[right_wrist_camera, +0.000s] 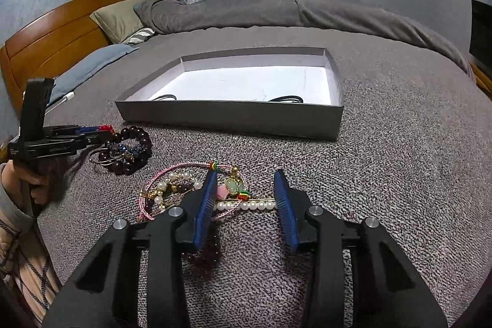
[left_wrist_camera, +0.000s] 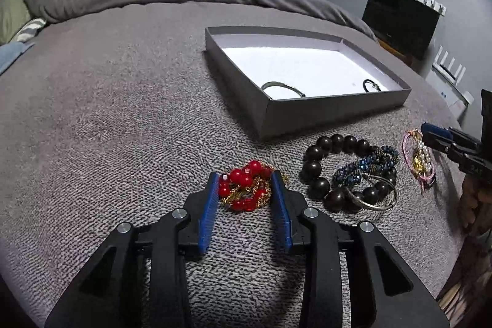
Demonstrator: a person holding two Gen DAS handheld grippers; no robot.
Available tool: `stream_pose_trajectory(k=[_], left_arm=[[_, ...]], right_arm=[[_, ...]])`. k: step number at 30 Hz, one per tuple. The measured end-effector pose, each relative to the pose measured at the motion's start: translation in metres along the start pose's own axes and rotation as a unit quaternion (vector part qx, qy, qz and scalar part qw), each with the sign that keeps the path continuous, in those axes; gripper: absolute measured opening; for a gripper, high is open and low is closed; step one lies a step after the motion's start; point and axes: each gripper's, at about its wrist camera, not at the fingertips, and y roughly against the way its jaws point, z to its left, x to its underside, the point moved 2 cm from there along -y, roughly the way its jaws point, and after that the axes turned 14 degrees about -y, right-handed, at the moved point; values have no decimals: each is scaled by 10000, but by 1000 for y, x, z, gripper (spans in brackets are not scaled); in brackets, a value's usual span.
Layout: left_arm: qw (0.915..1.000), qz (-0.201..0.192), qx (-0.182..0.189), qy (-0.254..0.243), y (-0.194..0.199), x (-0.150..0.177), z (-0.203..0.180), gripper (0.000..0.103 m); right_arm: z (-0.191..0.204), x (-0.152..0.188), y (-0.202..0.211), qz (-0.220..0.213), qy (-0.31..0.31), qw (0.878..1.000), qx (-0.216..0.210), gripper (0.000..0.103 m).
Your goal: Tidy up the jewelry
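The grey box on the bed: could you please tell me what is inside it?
Inside the box: a silver bangle and a black ring near the front wall, which hides their lower parts.

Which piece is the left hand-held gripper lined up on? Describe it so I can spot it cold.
On the grey bed blanket, find the shallow grey box; the pieces lie in a row in front of its near wall. The left hand-held gripper straddles the leftmost one, the red bead and gold chain bracelet. It is the only red piece; its neighbour, the dark bead bracelet, is brown-black.
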Motion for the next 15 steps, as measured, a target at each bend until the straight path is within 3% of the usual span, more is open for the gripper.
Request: stream_pose_trajectory(k=[5,15], left_arm=[[9998,-194,-57,-30,8,-2,0,23],[9975,-643,-290,41,25,-12,4,23]], right_arm=[[-9,-7,12,-184,-127,9997,35,32],[-29,-5,19,16,-262,9996,103,32]])
